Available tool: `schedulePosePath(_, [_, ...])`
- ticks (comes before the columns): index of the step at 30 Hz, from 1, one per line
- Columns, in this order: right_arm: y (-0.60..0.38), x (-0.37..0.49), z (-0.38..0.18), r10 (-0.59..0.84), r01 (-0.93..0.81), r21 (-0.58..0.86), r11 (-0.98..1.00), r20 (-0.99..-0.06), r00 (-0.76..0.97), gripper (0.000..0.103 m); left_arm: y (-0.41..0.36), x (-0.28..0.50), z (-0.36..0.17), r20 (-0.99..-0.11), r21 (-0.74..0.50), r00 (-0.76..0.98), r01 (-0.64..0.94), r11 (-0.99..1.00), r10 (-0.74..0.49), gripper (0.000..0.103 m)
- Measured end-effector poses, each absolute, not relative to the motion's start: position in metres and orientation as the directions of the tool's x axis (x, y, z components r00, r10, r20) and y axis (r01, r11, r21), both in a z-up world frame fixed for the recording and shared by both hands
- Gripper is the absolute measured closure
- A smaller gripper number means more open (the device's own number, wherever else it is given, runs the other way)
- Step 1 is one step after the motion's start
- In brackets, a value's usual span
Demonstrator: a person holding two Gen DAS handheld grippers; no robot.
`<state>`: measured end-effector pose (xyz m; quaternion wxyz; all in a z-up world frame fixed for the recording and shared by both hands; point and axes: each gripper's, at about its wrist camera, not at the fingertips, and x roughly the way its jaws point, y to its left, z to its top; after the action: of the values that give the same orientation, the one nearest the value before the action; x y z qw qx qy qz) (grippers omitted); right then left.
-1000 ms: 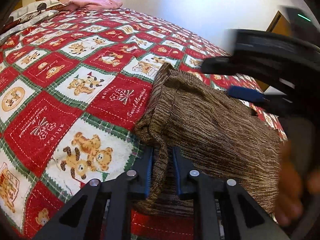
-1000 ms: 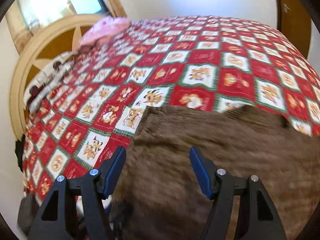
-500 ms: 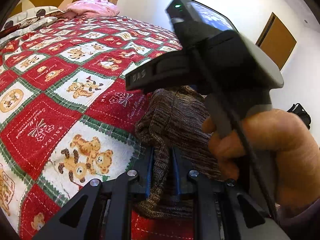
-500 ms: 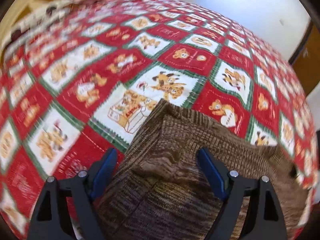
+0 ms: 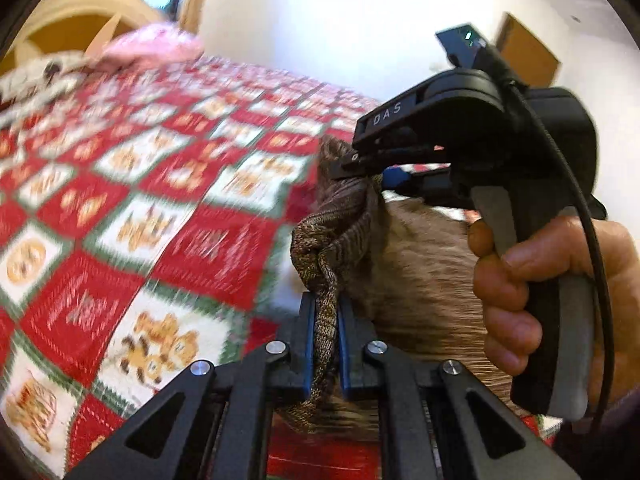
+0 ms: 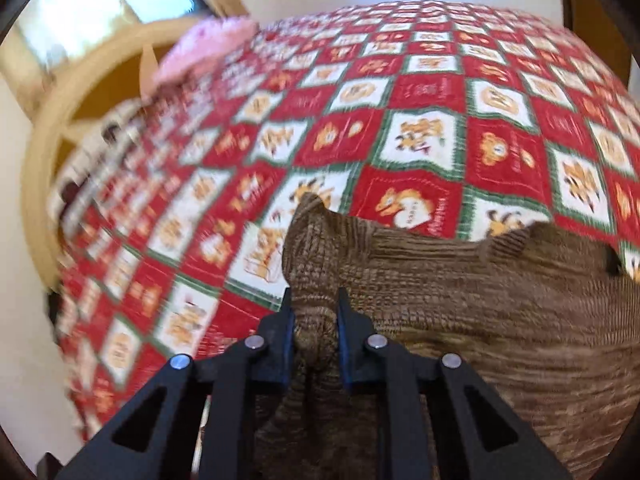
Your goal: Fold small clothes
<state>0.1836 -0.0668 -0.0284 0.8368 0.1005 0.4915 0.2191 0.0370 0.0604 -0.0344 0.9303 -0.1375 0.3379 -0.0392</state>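
Left wrist view shows the left gripper [image 5: 323,344], a black two-finger tool with blue pads, clamped nearly shut on a bunched edge of the brown ribbed knit garment [image 5: 420,264], which lies on the red, white and green patchwork bedspread printed with teddy bears [image 5: 120,240]. The pinched strip of knit runs up between the pads and swells into a rolled fold just above them. Beyond that fold, on the garment's far side, the person's right hand [image 5: 532,304] grips the handle of the right gripper [image 5: 376,178], whose tips meet the cloth at a raised corner. In the right wrist view the right gripper [image 6: 316,332] has a ridge of the same brown knit [image 6: 460,308] between its blue pads; its jaws are closing, and the pads look already pressed on the cloth. The garment spreads away from that pinch toward the right of the picture, over the bedspread [image 6: 420,128]; a pink pillow [image 6: 200,48] and a pale wooden headboard [image 6: 52,128] sit well beyond it at the head of the bed. The step in hand appears to be taking hold of one side of the garment at two points, ready for a fold. The next move probably calls for lifting both held points together and carrying them evenly across the garment's body, keeping the edge taut between the grippers so it lands flat, not bunched.
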Motion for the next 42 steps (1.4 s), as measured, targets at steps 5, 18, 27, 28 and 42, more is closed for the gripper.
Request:
schedulePosePath(5, [-0.120, 0.177, -0.006, 0.525, -0.228, 0.474, 0.850, -0.730, 0.438, 0.083, 0.017, 0.031, -0.013, -0.581, -0.219, 0.784, 0.111, 0.969, -0.221, 0.094])
schedulePosePath(18, [-0.290, 0.138, 0.028, 0.429, -0.131, 0.433, 0.892, -0.718, 0.548, 0.084, -0.139, 0.019, 0.022, -0.519, -0.135, 0.726, 0.451, 0.882, -0.450, 0.094])
schedulePosePath(27, [-0.366, 0.123, -0.010, 0.358, -0.031, 0.414, 0.910, -0.745, 0.563, 0.084, -0.211, 0.030, -0.009, -0.584, -0.108, 0.650, 0.531, 0.841, -0.486, 0.094])
schedulePosePath(28, [-0.374, 0.123, -0.016, 0.361, -0.022, 0.422, 0.906, -0.746, 0.560, 0.084, -0.214, 0.033, -0.013, -0.591, -0.104, 0.647, 0.531, 0.841, -0.482, 0.094])
schedulePosePath(42, [-0.431, 0.085, -0.038, 0.226, 0.156, 0.385, 0.910, -0.774, 0.591, 0.042, -0.207, 0.002, -0.027, -0.709, -0.125, 0.477, 0.640, 0.758, -0.520, 0.074])
